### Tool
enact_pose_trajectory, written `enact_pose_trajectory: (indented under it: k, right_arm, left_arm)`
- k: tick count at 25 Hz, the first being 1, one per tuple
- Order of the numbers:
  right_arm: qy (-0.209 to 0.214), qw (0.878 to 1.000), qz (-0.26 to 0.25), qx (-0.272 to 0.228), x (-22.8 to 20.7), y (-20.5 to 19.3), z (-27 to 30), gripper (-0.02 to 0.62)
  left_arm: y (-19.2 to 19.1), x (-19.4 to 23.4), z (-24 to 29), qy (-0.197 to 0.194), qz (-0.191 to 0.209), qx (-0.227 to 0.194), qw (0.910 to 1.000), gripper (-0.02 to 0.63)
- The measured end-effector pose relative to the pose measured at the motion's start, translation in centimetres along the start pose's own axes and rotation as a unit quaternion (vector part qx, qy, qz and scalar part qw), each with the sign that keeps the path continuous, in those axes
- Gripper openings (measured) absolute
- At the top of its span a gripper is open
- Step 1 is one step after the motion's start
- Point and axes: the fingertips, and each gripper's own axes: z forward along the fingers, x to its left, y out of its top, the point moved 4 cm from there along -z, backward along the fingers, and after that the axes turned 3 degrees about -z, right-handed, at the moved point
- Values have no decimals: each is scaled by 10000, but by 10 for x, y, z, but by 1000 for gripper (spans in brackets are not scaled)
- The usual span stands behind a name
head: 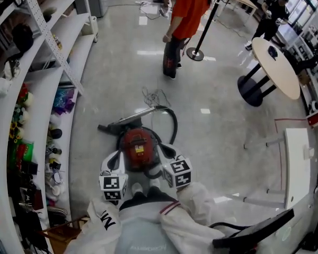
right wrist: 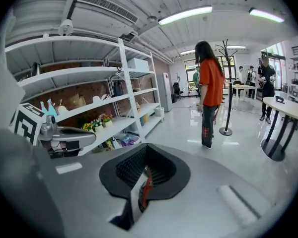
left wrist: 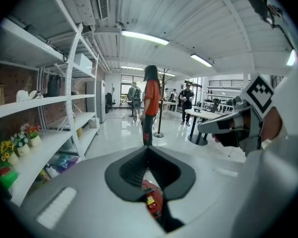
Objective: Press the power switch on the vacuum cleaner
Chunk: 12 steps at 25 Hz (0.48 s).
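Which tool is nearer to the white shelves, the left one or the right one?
Left. The left tool is on the vacuum cleaner's side facing the shelves; the right tool is on its other side, farther away.

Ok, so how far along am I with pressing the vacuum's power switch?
Done: you are standing right over the red vacuum cleaner on the floor. In hand: the left gripper and right gripper hang at either side of its body, jaws together and empty. Left: the press itself. I cannot make out the switch from here.
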Motion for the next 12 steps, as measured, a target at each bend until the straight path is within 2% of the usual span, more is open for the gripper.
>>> enact_pose_trajectory:
  k: [4, 12]
  right_arm:
    - [52, 9997, -82, -238, 8, 16, -15, 0]
    - [-105, 9978, -223, -612, 6, 44, -42, 0]
  left_arm:
    - [19, -3, -3, -29, 54, -142, 9999, 0]
    - [53, -2, -10, -50, 173, -491, 9986, 0]
